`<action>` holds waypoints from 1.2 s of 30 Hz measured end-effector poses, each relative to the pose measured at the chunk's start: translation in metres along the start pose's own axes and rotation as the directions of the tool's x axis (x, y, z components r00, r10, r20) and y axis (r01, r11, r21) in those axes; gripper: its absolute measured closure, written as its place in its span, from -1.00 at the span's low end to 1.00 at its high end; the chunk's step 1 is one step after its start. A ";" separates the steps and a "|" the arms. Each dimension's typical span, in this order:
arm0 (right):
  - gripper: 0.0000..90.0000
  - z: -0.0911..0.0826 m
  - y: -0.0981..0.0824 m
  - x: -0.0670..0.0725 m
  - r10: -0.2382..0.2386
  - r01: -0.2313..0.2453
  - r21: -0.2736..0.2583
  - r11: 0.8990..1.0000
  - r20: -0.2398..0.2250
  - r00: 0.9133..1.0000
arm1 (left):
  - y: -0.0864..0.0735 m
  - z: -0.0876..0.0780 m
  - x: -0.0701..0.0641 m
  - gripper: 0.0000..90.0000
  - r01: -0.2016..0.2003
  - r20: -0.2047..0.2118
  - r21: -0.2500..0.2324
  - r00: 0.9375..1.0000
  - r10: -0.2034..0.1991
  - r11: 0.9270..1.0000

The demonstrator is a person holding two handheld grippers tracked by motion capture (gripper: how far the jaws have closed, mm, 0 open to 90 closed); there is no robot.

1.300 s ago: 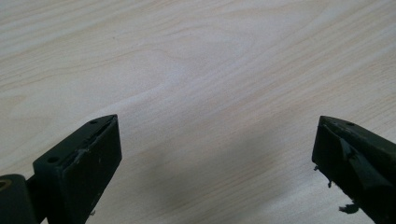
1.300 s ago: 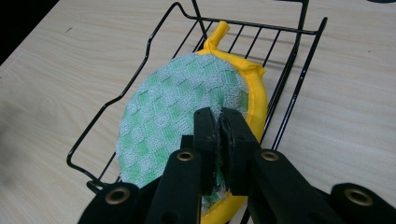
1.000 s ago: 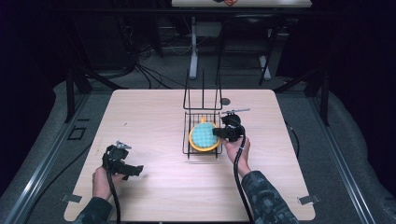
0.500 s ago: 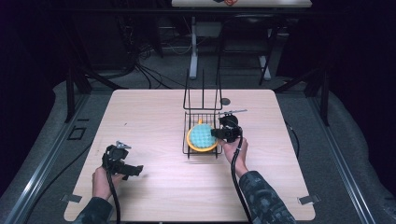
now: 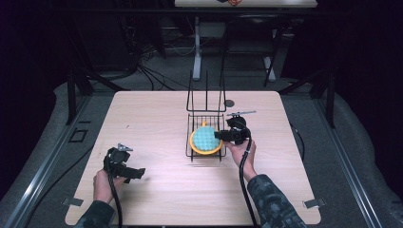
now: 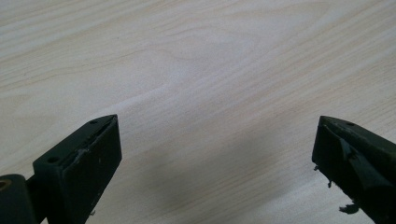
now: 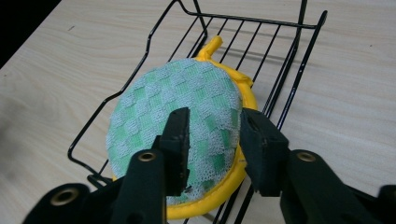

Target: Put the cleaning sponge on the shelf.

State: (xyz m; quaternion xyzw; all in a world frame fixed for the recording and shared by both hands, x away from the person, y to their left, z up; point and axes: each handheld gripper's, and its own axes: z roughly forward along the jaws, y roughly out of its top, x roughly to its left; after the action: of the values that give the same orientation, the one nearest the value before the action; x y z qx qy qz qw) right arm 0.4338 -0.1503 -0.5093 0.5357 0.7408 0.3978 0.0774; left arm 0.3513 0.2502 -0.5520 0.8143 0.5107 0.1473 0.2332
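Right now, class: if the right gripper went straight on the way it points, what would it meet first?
Probably the round green-and-yellow pad in the wire rack. The right gripper points at it, jaws just opened astride its edge; past it lie the rack's bars.

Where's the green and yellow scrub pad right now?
High view: the scrub pad lies in the wire rack at table centre, by the right tool.

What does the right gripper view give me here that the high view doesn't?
Right gripper view: the green checked mesh face of the pad, its yellow loop, and the right gripper jaws, just opening, apart over its near edge. High view: the rack's upright back, the left gripper open over bare table. Both: the pad lying in the rack.
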 end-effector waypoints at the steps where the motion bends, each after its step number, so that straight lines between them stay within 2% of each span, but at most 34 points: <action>1: 0.35 -0.003 0.000 0.000 -0.003 0.003 0.003 1.000 -0.007 1.000 | 0.000 0.000 0.000 -0.97 -0.003 0.000 0.002 1.000 0.003 1.000; 6: 0.13 -0.013 0.000 0.000 -0.028 0.028 0.001 1.000 -0.024 0.999 | 0.000 0.000 0.000 -0.97 -0.005 -0.001 0.001 1.000 0.005 1.000; 7: 0.02 -0.018 0.000 0.001 -0.039 0.039 0.013 0.999 -0.030 0.999 | 0.000 0.000 0.000 -0.97 -0.005 -0.001 0.001 1.000 0.005 1.000; 9: -0.02 -0.020 0.000 0.001 -0.047 0.047 0.015 0.999 -0.032 0.998 | 0.000 0.000 0.000 -0.97 -0.005 -0.001 -0.001 1.000 0.005 1.000; 10: -0.13 -0.024 0.000 0.001 -0.054 0.054 0.011 0.998 -0.038 0.998 | 0.000 0.000 -0.001 -0.97 -0.002 -0.002 -0.003 1.000 0.002 1.000; 12: -0.16 -0.026 -0.001 0.000 -0.059 0.059 0.016 0.998 -0.037 0.998 | 0.000 0.000 -0.001 -0.97 -0.005 -0.001 0.002 1.000 0.005 1.000; 22: -0.61 -0.053 -0.007 -0.005 -0.088 0.089 0.016 0.996 -0.044 0.995 | 0.000 0.000 -0.001 -0.97 -0.003 -0.002 0.000 1.000 0.003 1.000; 31: -0.76 -0.084 -0.019 -0.012 -0.113 0.114 0.032 0.993 -0.031 0.993 | 0.000 0.000 -0.002 -0.97 -0.006 0.000 0.000 1.000 0.006 1.000; 36: -0.83 -0.094 -0.025 -0.016 -0.128 0.128 0.041 0.991 -0.022 0.992 | 0.001 0.001 -0.002 -0.97 -0.007 -0.001 0.002 1.000 0.007 1.000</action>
State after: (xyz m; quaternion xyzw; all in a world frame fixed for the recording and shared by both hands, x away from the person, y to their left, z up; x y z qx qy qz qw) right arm 0.3708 -0.2141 -0.4681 0.4847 0.7825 0.3816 0.0843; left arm 0.3513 0.2479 -0.5524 0.8162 0.5082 0.1482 0.2315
